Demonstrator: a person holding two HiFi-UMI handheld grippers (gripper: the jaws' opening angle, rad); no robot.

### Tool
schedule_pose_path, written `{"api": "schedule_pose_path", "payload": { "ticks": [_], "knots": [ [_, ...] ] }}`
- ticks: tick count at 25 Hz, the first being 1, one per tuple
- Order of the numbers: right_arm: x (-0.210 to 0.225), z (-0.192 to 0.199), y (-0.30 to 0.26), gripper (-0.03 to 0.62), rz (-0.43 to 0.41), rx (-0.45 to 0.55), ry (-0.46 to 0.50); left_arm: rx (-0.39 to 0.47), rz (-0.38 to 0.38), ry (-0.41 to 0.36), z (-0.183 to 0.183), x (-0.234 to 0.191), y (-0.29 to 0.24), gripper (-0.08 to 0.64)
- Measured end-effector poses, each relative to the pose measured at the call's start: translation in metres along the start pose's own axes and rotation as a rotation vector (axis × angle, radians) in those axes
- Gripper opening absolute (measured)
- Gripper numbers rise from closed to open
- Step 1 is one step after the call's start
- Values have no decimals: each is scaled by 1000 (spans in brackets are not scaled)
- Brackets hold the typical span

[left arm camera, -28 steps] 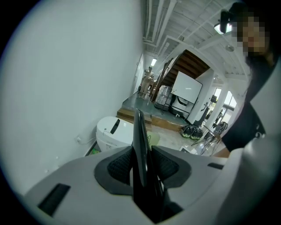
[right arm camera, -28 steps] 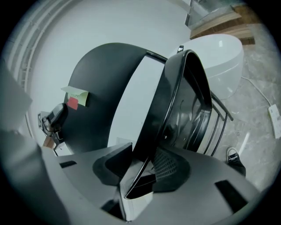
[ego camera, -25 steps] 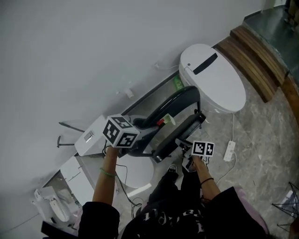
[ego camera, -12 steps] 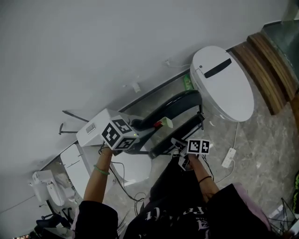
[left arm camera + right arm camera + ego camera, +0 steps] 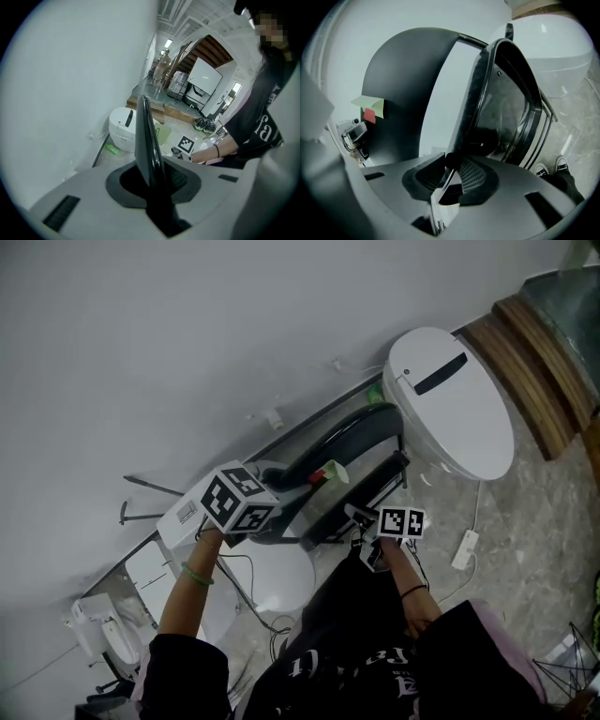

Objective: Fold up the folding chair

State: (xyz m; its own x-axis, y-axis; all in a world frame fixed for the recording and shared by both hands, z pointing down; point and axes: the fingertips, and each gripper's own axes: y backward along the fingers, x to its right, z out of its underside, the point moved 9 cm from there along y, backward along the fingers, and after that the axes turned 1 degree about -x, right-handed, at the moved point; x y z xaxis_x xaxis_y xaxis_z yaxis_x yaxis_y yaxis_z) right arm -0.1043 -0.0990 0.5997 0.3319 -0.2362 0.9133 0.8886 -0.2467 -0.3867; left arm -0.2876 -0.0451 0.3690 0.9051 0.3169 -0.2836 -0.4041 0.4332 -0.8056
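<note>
Left gripper, at the end of a forearm stretched forward, clamps the folding chair by its backrest. Right gripper, arm tucked near the torso, clamps the seat frame beside the backrest.

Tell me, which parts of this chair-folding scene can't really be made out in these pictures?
Folding chair legs: head view, hidden beneath its own seat.
Left tongs and right tongs tips: head view, covered by their marker cubes.
Writing on the green and red tags: every view, too small.
White oval appliance base: head view, hidden under its own lid.
</note>
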Motion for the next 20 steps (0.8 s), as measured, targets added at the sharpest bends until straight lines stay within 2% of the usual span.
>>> {"api": "schedule_pose_path", "payload": {
  "ticks": [9, 12, 16, 20],
  "knots": [
    [-17, -52, -45, 92, -17, 19, 0, 21, -48, -43, -20, -46, 17, 72],
    [-19, -89, -68, 92, -15, 0, 10, 18, -58, -16, -36, -86, 17, 72],
    [-25, -158, -112, 92, 11, -59, 15, 19, -60, 40, -63, -157, 17, 72],
    [-29, -174, -124, 92, -9, -94, 16, 9, -90, 66, -71, -167, 21, 74]
  ]
}}
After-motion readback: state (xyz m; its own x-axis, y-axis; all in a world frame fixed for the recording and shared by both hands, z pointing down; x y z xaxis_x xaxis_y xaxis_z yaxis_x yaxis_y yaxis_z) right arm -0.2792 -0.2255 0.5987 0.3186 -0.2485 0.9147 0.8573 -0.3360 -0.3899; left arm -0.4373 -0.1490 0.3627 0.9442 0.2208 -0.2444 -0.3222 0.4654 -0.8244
